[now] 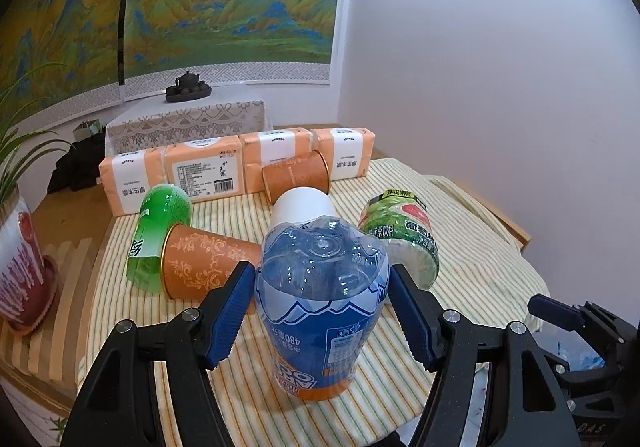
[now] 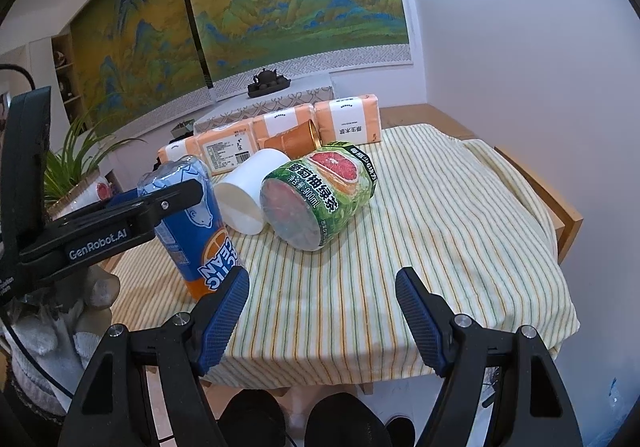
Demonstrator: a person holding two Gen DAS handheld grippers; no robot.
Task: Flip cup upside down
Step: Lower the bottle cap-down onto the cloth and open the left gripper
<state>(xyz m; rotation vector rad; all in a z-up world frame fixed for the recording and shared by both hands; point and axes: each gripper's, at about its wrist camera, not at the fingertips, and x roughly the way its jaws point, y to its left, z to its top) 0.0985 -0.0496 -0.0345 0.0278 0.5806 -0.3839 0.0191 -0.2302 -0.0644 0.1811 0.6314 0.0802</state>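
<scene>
Left gripper (image 1: 322,311) straddles the inverted blue bottle (image 1: 324,303) at lower centre, pads not clearly touching. Right gripper (image 2: 322,321) spread wide, empty. White cup (image 1: 302,207) lies behind the bottle, mid-frame. Risk: reaching past the bottle topples it onto the cup.

Three plastic drink bottles are counted: one blue and orange (image 1: 320,287), one bright green (image 1: 158,235) and one with a green label with pink fruit (image 2: 320,195). Three paper cups are seen: two orange ones (image 1: 204,267) (image 1: 296,175) and one white one (image 2: 248,195). Four orange and white tissue packs (image 1: 208,171) are lined up behind them. Two black grippers with blue pads (image 1: 320,315) (image 2: 320,323) are counted.
</scene>
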